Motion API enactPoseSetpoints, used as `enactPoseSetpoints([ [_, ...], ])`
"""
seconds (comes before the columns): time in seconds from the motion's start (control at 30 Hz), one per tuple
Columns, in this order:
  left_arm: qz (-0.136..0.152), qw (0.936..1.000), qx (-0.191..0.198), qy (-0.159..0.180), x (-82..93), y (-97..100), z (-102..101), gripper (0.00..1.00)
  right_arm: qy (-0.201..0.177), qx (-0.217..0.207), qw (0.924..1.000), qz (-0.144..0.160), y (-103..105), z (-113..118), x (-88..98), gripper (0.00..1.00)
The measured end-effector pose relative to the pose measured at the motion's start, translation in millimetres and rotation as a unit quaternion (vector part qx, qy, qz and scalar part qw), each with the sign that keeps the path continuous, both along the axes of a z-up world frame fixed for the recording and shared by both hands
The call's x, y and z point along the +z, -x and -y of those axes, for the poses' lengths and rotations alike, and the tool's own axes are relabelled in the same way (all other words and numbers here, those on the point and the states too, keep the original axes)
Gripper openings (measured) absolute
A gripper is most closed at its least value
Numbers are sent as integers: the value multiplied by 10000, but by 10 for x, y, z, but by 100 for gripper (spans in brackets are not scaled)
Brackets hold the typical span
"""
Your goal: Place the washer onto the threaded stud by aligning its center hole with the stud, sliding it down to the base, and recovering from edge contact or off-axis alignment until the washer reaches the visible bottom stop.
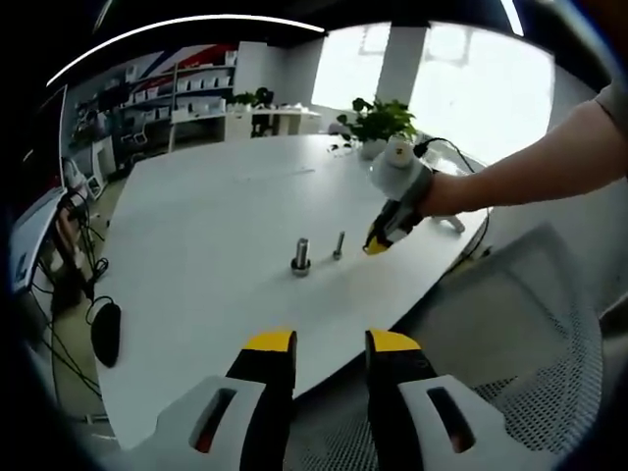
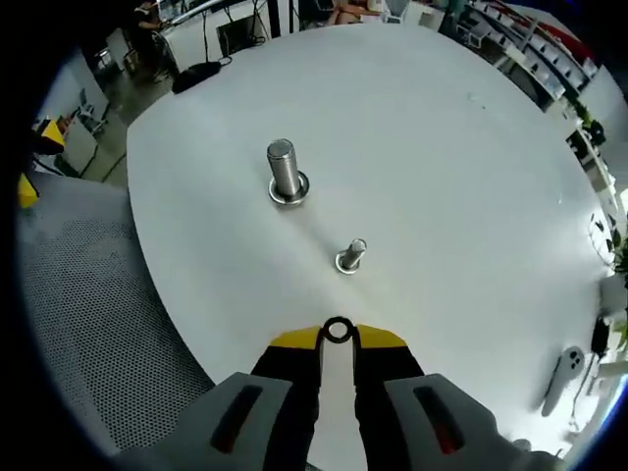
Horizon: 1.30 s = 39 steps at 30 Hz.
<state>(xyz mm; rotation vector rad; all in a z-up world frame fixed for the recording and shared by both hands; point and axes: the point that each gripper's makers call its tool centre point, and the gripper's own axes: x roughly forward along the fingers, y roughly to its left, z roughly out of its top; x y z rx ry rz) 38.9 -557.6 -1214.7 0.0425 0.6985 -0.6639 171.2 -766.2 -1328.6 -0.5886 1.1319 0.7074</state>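
Your right gripper has its fingers clamped on the washer near the stud, while your left gripper has its fingers apart off the surface.

The right gripper hangs over the near edge of a round white table, its yellow-tipped jaws closed on a small dark washer — the ring stands on edge between the tips. Just beyond it stands a small stud; farther off, a bigger stud with a washer at its base. A mesh chair lies left.
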Motion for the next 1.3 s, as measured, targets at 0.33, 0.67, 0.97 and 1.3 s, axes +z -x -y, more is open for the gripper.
enactPoseSetpoints([
  [0.33, 18, 10000, -13, -4, 6, 9, 0, 26, 98, 115, 9998, 119, -30, 74, 115, 13],
  [0.67, 69, 10000, -34, 23, 26, 11, 6, 26, 175, 255, 9987, 395, -158, 51, 317, 13],
  [0.97, 109, 9999, -37, 53, 40, 4, 12, 26, 55, 504, 9973, 525, -286, -110, 371, 13],
  [1.3, 103, 9999, -27, 52, 38, -1, 10, 26, 232, 1052, 9932, 442, -367, -386, 250, 13],
])
